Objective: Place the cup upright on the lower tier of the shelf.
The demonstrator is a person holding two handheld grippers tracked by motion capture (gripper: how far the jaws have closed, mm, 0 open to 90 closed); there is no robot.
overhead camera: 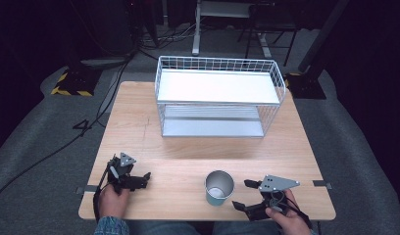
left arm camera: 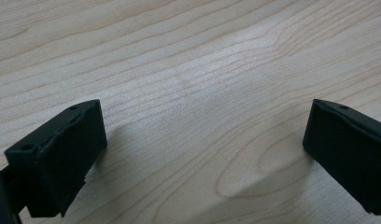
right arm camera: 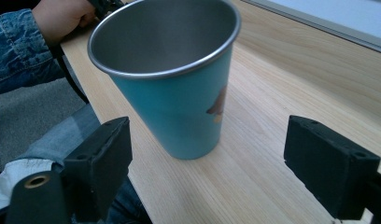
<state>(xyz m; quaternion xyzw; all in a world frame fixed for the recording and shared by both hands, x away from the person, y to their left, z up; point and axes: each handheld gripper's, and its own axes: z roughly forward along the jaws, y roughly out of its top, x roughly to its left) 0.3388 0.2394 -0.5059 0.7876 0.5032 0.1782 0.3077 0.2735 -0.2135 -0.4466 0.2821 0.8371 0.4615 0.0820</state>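
Near the table's front edge, the open right gripper [overhead camera: 246,194] faces the teal cup [overhead camera: 219,187], apparently untouched.

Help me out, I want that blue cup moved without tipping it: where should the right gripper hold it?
Grip the cup across its lower wall, coming level from its right side, where the right gripper stands open. It stands upright and narrows toward the base, so a low hold probably fits the jaws and keeps it steady.
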